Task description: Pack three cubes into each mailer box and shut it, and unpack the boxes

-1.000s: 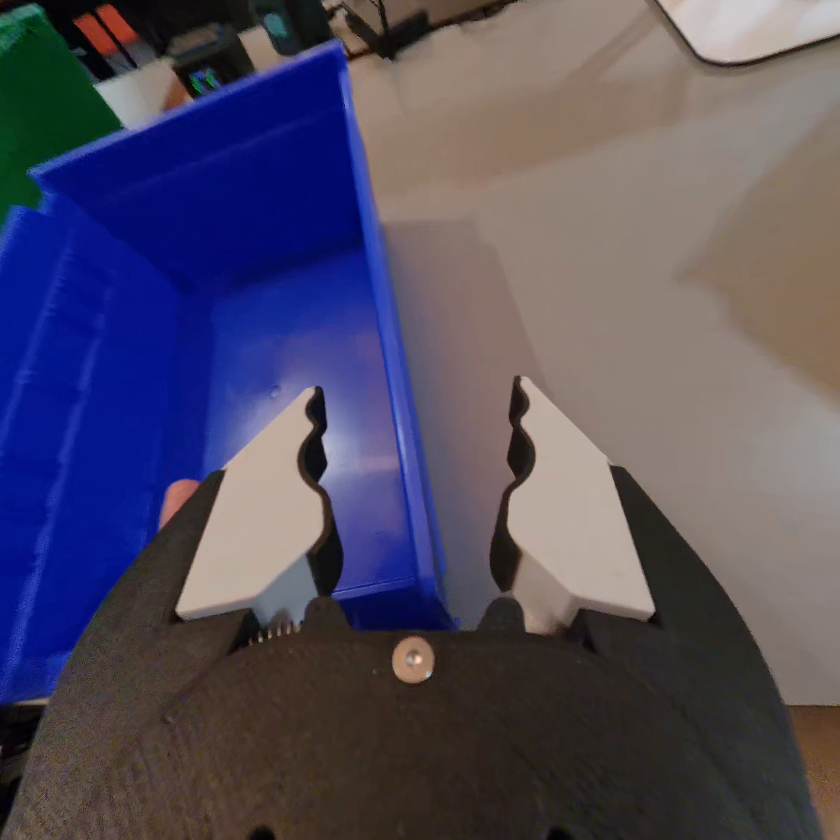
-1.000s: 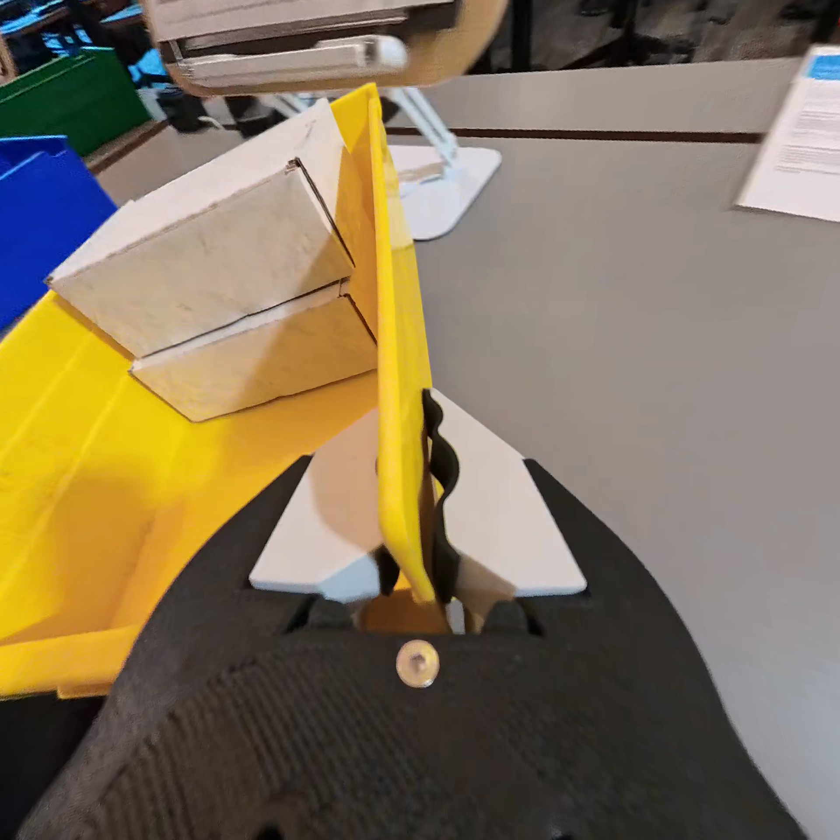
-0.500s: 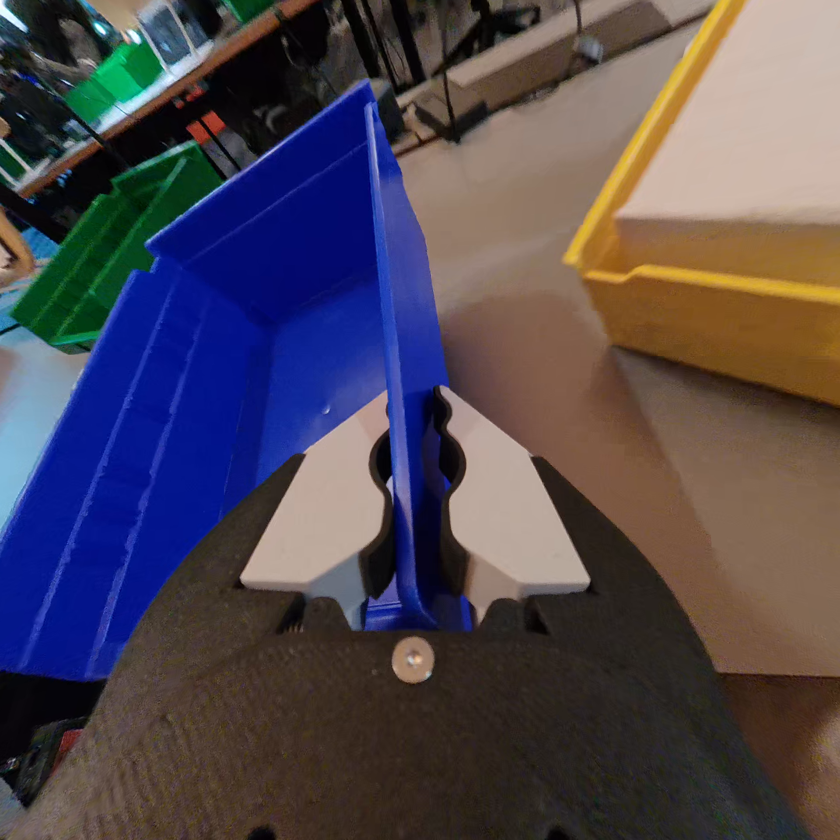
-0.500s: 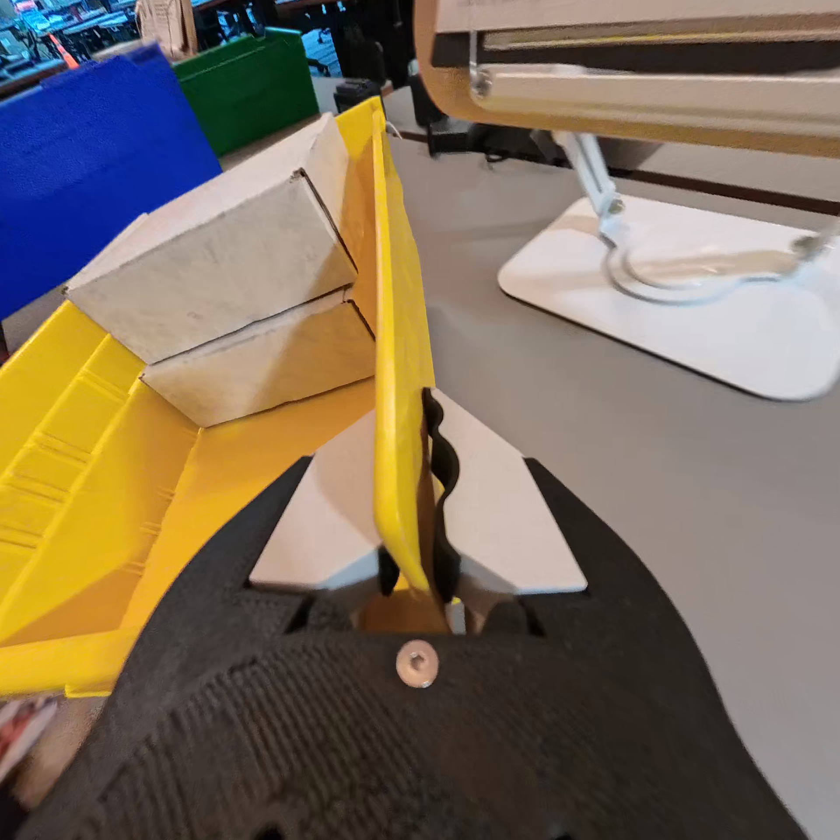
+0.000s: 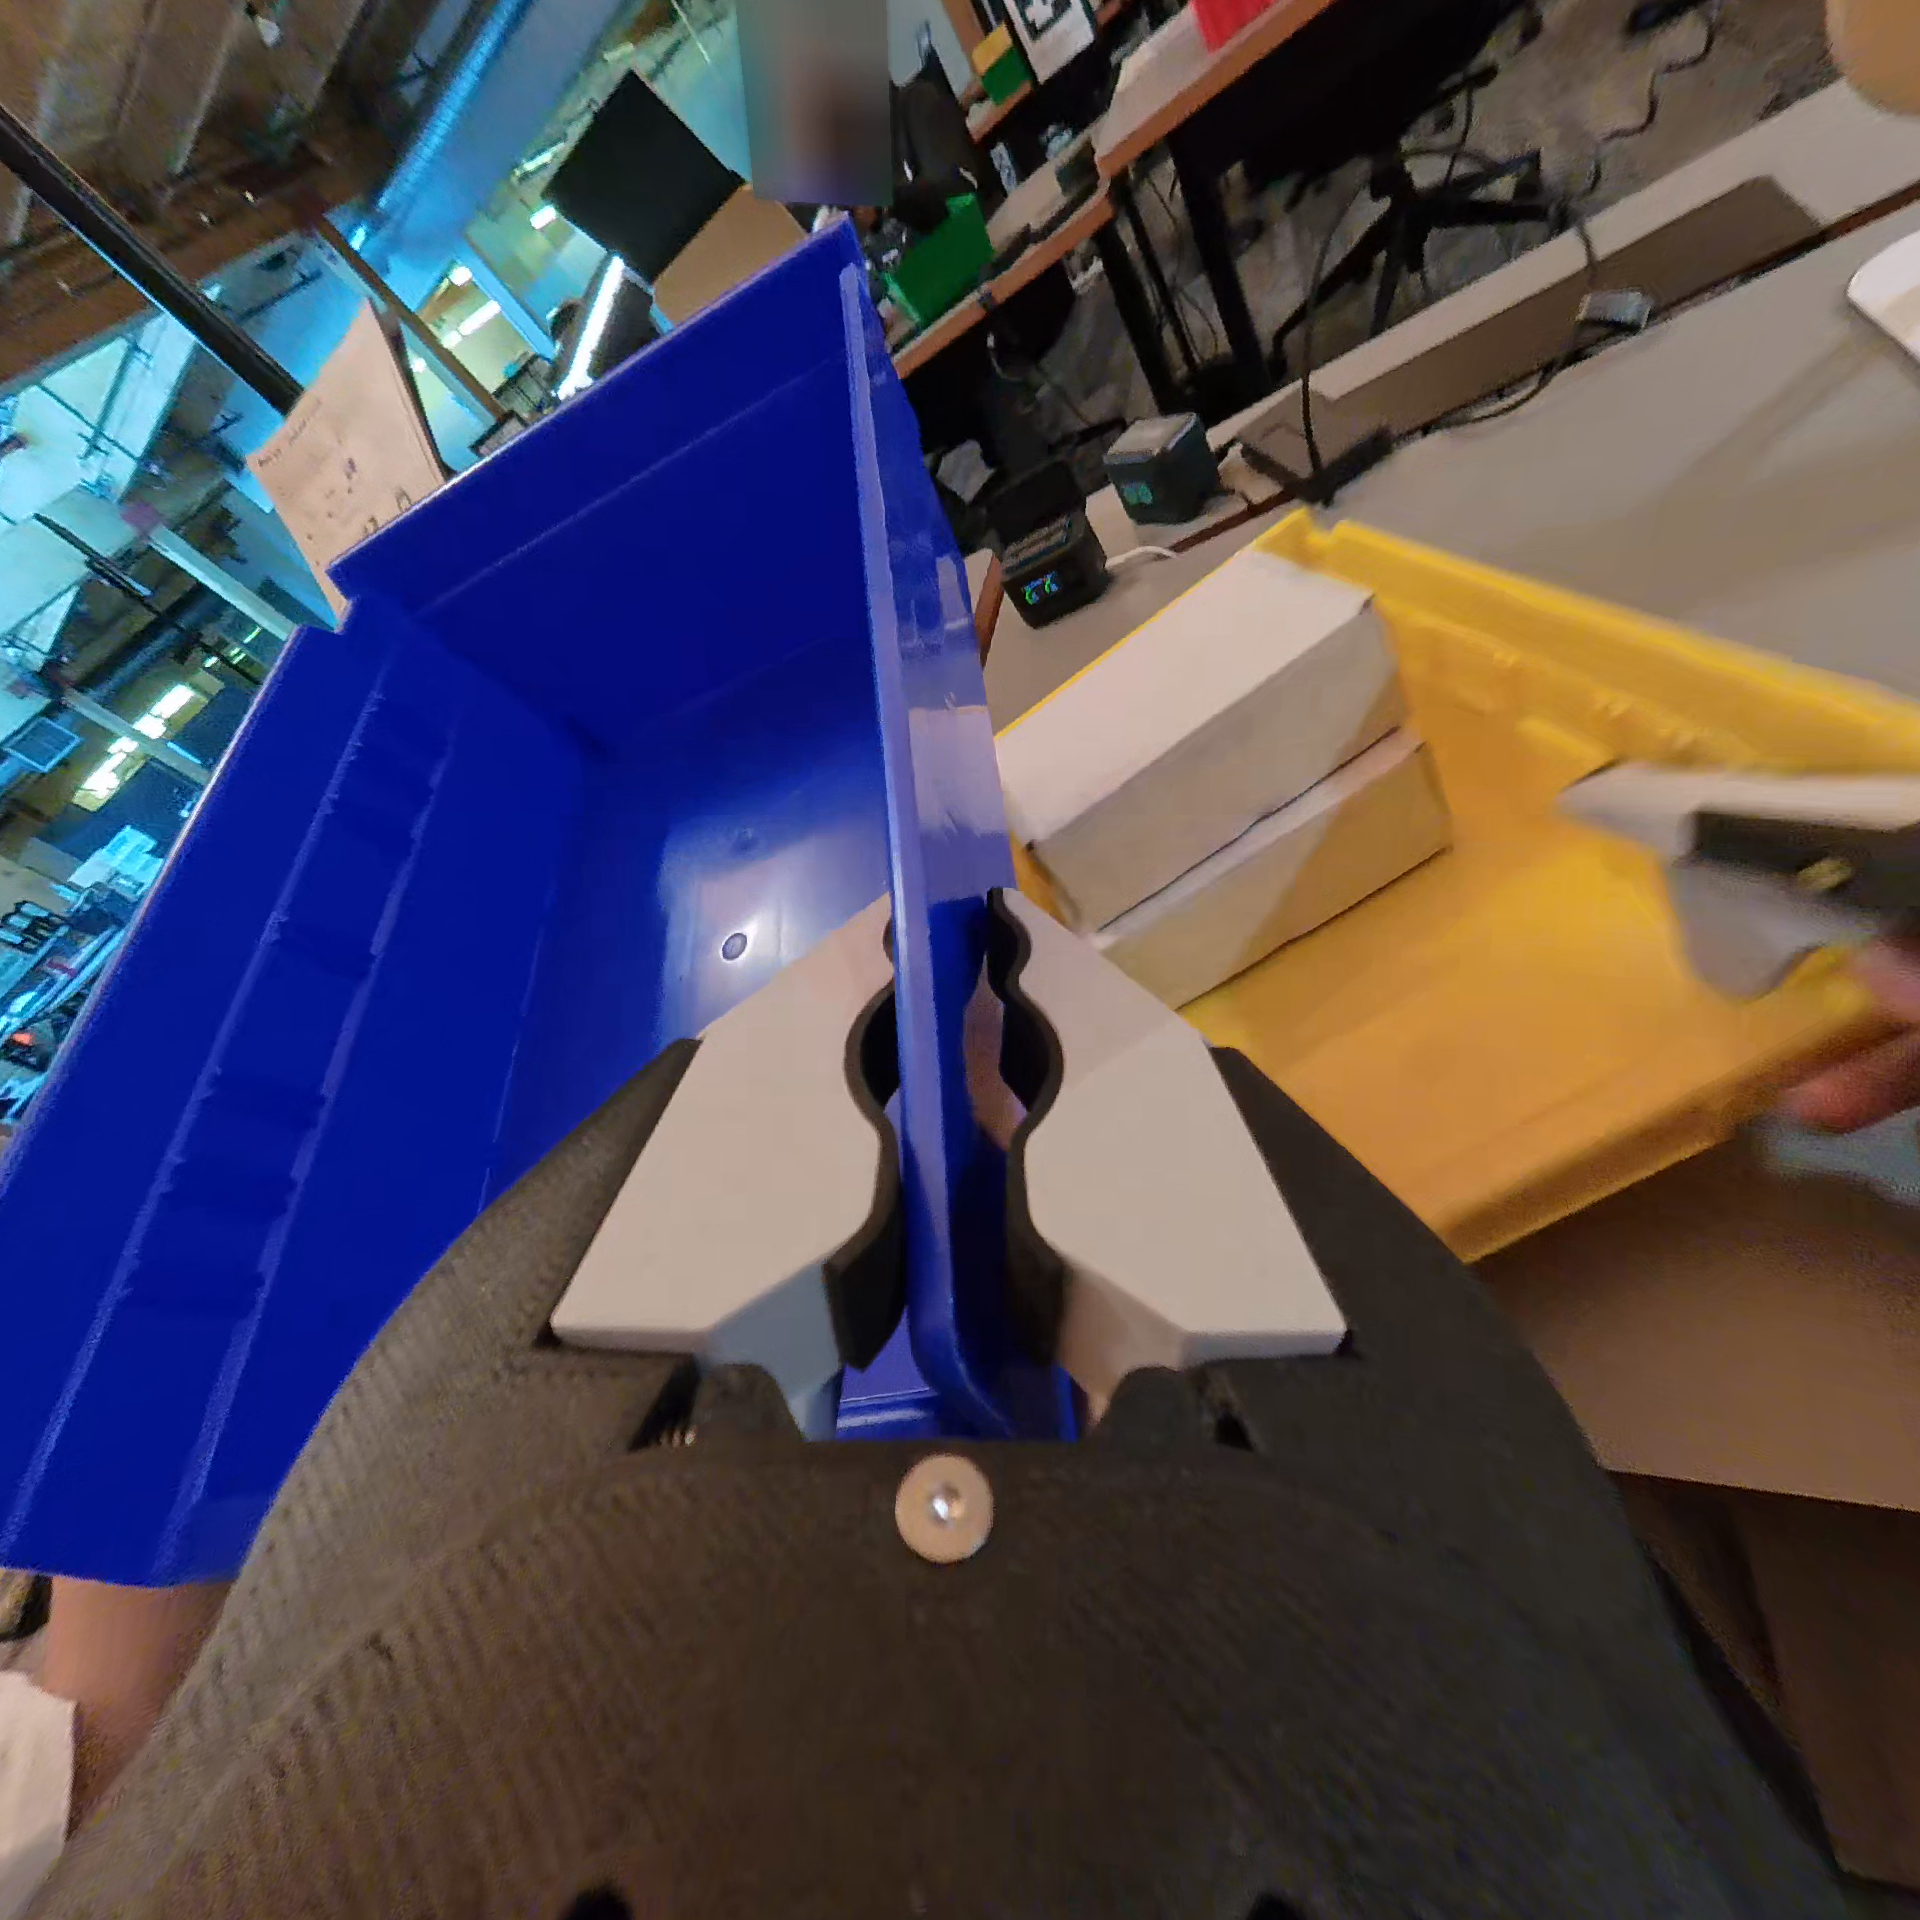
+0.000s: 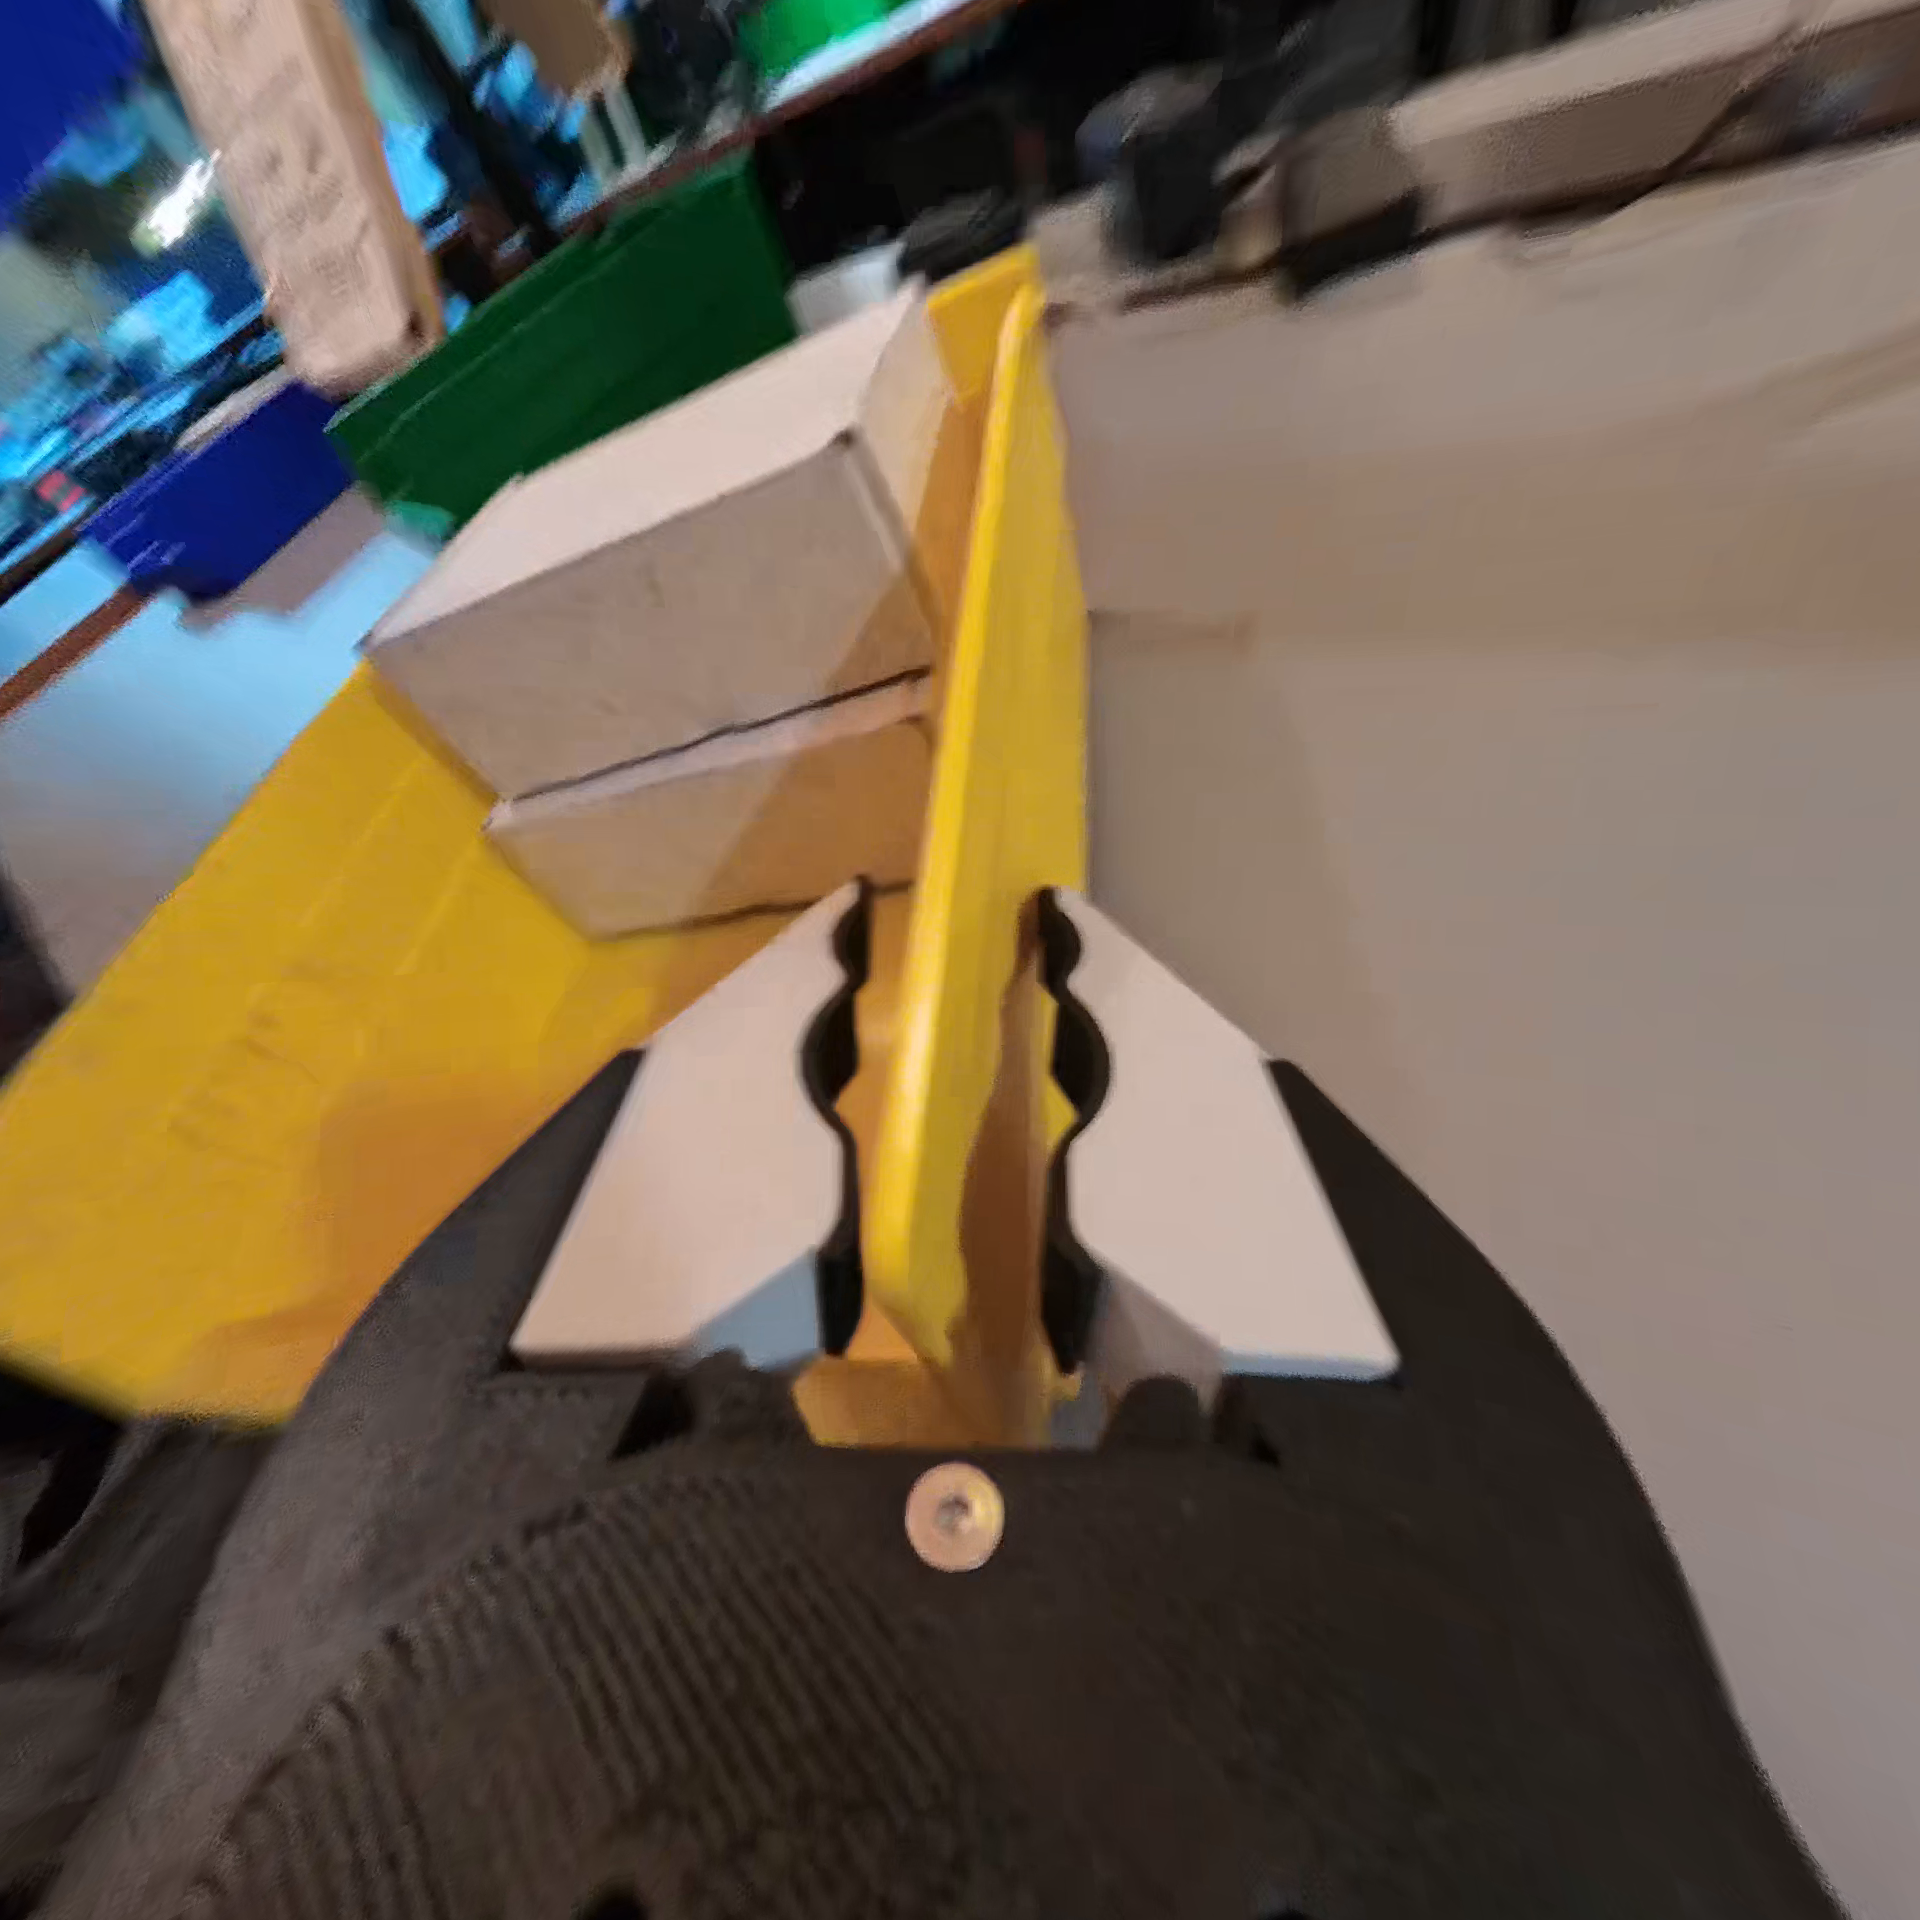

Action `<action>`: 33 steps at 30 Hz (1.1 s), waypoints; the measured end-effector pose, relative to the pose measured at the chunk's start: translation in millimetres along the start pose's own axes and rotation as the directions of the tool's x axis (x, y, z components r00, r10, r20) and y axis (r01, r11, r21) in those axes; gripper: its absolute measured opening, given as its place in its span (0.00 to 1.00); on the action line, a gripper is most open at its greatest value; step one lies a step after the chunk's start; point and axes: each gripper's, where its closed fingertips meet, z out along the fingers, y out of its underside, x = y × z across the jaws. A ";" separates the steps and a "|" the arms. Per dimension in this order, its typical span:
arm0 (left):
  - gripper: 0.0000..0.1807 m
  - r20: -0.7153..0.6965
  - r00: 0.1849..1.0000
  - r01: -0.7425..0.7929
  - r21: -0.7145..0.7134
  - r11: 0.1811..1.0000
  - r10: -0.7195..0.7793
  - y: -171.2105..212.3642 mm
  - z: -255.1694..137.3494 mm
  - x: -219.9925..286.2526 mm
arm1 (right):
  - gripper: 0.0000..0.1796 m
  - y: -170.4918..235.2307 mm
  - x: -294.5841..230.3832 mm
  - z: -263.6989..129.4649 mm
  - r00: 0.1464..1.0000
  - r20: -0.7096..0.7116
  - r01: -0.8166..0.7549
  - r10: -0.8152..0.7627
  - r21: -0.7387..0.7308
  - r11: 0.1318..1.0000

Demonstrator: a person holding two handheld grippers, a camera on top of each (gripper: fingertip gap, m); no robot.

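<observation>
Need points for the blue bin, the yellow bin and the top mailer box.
blue bin [image 5: 520,914]: left wrist view, on its inner left wall.
yellow bin [image 6: 260,1091]: right wrist view, on its bare floor.
top mailer box [image 5: 1195,717]: left wrist view, on its upper face.

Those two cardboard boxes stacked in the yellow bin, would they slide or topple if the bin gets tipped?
The mailer boxes look smooth-sided, and the yellow bin floor looks slick, so they would probably slide. The stack sits against the wall gripped by the right gripper, which likely steadies it. The top box could still shift off the lower one.
</observation>
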 end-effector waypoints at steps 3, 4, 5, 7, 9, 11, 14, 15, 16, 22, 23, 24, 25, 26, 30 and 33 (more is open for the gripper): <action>0.02 -0.009 1.000 0.013 0.025 1.000 -0.012 -6.9 -7.0 -0.1 | 0.37 18.8 -55.2 5.2 0.961 0.248 -0.093 0.126 -0.141 0.986; 0.02 -0.009 1.000 0.006 0.026 1.000 -0.006 -7.5 -7.9 1.2 | 0.37 17.0 -65.4 1.0 0.929 0.314 -0.146 0.193 -0.168 0.975; 0.02 -0.009 1.000 -0.002 0.027 1.000 0.002 -7.8 -8.4 3.2 | 0.37 12.5 -77.4 -6.4 0.879 0.406 -0.188 0.250 -0.187 0.964; 0.02 -0.015 1.000 -0.012 0.040 0.999 0.013 -9.5 -8.1 8.5 | 0.40 6.8 -94.5 -28.2 0.759 0.573 -0.206 0.309 -0.240 0.949; 0.01 -0.040 0.999 -0.009 0.061 0.998 0.012 -13.5 -8.8 14.8 | 0.39 11.2 -82.1 -45.1 0.742 0.600 -0.149 0.300 -0.289 0.946; 0.02 -0.080 0.997 0.010 0.089 0.996 -0.003 -20.4 -12.9 23.1 | 0.38 4.6 -50.0 -61.0 0.780 0.592 -0.079 0.203 -0.229 0.970; 0.02 -0.150 0.989 0.026 0.135 0.991 -0.005 -35.0 -24.2 39.5 | 0.37 -17.1 14.4 -92.8 0.852 0.524 0.053 -0.003 -0.080 0.995; 0.02 -0.176 0.984 0.030 0.154 0.988 -0.002 -41.6 -29.5 46.4 | 0.37 -23.8 39.5 -104.7 0.877 0.474 0.111 -0.081 -0.035 0.993; 0.02 -0.204 0.979 0.035 0.175 0.984 0.001 -49.2 -35.7 54.2 | 0.37 -29.3 65.3 -117.5 0.896 0.416 0.169 -0.153 -0.003 0.986; 0.02 -0.482 0.876 0.172 0.332 0.928 0.011 -107.2 -99.3 124.1 | 0.38 -48.1 203.9 -218.2 0.959 0.075 0.269 -0.273 0.065 0.961; 0.02 -0.537 0.843 0.182 0.342 0.922 0.033 -114.8 -111.3 140.5 | 0.38 -48.7 223.7 -238.2 0.966 0.024 0.256 -0.259 0.076 0.964; 0.02 -0.585 0.809 0.185 0.348 0.919 0.058 -121.1 -122.3 158.7 | 0.37 -49.0 242.1 -258.5 0.970 -0.027 0.243 -0.241 0.094 0.965; 0.02 -0.629 0.773 0.188 0.347 0.919 0.080 -126.1 -132.2 178.3 | 0.37 -48.4 259.9 -278.7 0.972 -0.079 0.228 -0.220 0.115 0.967; 0.02 -0.670 0.736 0.189 0.343 0.920 0.099 -130.0 -141.0 199.4 | 0.37 -47.1 276.8 -298.6 0.973 -0.132 0.207 -0.190 0.131 0.969; 0.03 -0.801 0.584 0.221 0.310 0.925 0.129 -138.3 -159.8 290.5 | 0.36 -50.4 316.4 -366.7 0.968 -0.241 0.125 -0.067 0.237 0.963; 0.02 -0.847 0.522 0.278 0.283 0.918 0.103 -137.1 -154.8 360.4 | 0.41 -55.0 336.5 -396.3 0.959 -0.284 0.080 0.016 0.322 0.943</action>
